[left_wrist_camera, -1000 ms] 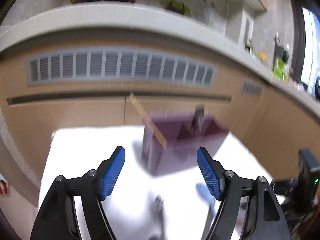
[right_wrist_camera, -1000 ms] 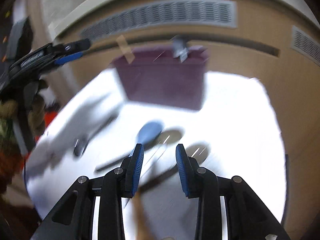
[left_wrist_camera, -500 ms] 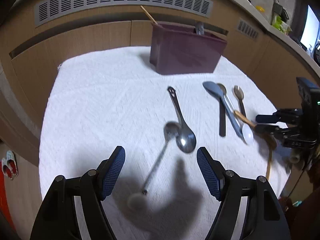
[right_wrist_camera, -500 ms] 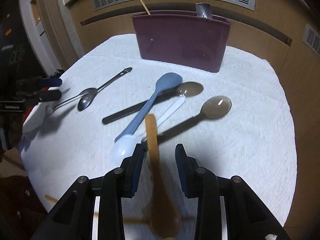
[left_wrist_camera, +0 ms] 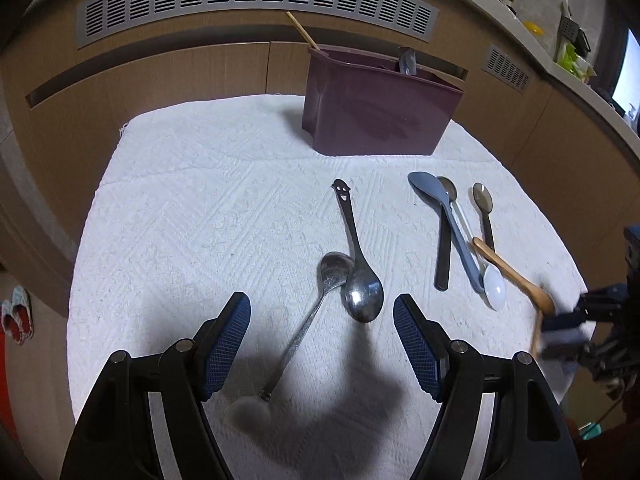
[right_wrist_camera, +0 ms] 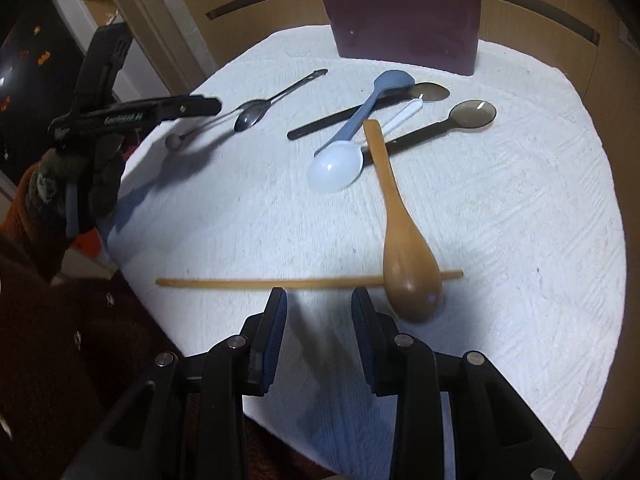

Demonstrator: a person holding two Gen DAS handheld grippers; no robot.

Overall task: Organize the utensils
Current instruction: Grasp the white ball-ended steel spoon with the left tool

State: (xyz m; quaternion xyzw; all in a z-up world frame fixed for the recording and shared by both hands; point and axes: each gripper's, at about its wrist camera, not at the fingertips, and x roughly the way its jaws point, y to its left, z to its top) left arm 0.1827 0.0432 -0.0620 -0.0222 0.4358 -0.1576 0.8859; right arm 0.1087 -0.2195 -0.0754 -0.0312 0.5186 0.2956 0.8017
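Left gripper [left_wrist_camera: 320, 312]: jaws wide apart, nothing between them, hovering over the near part of the cloth [left_wrist_camera: 192, 220]. Right gripper [right_wrist_camera: 320, 300]: jaws also apart, narrower gap, empty, low at the cloth's near edge.

Done so far, judging by the bin [left_wrist_camera: 380, 120] at 1 o'clock in the left view:
- one chopstick [left_wrist_camera: 302, 30] leaning out of its left end
- one metal handle [left_wrist_camera: 407, 60] poking up near its right end
- anything else inside hidden by the wall

Left to sort, all loose on the cloth:
- smiley spoon [left_wrist_camera: 360, 276] at 12 o'clock, just ahead of the left gripper, bowl toward the tool
- knob-handled steel spoon [left_wrist_camera: 316, 308] touching it, bowl tucked against the smiley spoon's bowl
- blue spoon [left_wrist_camera: 444, 216] at 2 o'clock, lying across a black spoon [left_wrist_camera: 442, 256]
- white spoon [left_wrist_camera: 494, 290] under the blue one's handle
- second black spoon [left_wrist_camera: 486, 220] farther right
- wooden spoon [right_wrist_camera: 396, 236] at 12 to 1 o'clock in the right view, handle resting over the second black spoon
- loose chopstick [right_wrist_camera: 280, 282] lying crosswise just ahead of the right gripper's tips, one end beneath the wooden spoon's bowl

Early stage, then: two pieces visibly stowed, eight still out. Likely next picks: the steel pair for the left tool, the chopstick or wooden spoon for the right.
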